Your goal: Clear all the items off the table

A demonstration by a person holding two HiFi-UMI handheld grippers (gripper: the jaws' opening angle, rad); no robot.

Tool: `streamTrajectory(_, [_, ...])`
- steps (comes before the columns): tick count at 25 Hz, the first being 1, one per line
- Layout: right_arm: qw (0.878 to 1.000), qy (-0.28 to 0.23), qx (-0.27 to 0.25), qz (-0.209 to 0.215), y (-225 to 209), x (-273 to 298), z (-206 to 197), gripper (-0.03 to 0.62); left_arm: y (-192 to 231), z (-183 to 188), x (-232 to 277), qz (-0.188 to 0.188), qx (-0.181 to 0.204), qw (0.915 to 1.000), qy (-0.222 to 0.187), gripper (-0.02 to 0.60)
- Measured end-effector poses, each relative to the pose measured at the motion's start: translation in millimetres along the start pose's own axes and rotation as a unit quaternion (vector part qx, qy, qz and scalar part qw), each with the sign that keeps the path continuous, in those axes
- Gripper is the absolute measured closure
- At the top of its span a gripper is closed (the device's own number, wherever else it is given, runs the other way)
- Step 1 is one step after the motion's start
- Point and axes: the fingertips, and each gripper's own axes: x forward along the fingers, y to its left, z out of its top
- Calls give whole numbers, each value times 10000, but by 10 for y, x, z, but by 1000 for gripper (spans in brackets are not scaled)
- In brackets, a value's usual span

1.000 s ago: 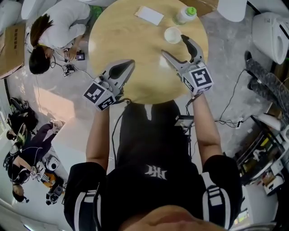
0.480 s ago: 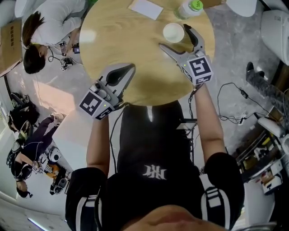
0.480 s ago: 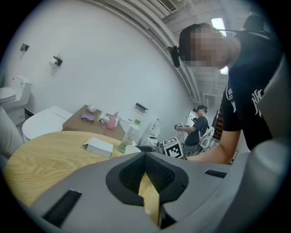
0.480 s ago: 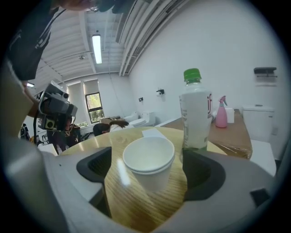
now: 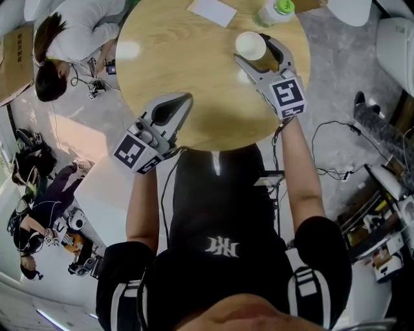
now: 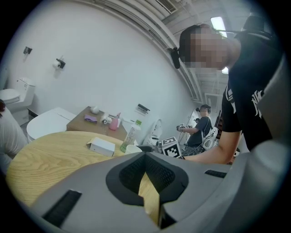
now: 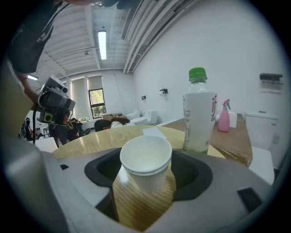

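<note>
Our right gripper (image 5: 253,49) has just been closing its jaws around the cup (image 5: 250,43), not yet pinching. The bottle (image 5: 274,11) crowds the table's (image 5: 168,61) far edge. Our left gripper (image 5: 185,101), pinched together and empty, is over the near edge.

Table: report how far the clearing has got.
Done: nothing visibly; paper cup, bottle and white box are all on the table. In hand: right gripper, jaws have just been closing around the cup, no grip yet. Remaining: all three items; left gripper hovers shut, empty.
</note>
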Motion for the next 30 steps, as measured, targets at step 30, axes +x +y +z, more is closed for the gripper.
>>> streamTrajectory(30, [9931, -760, -685, 568, 1223, -712, 1867, 327, -442, 765, -1857, 1276, 362, 9829, -1280, 569])
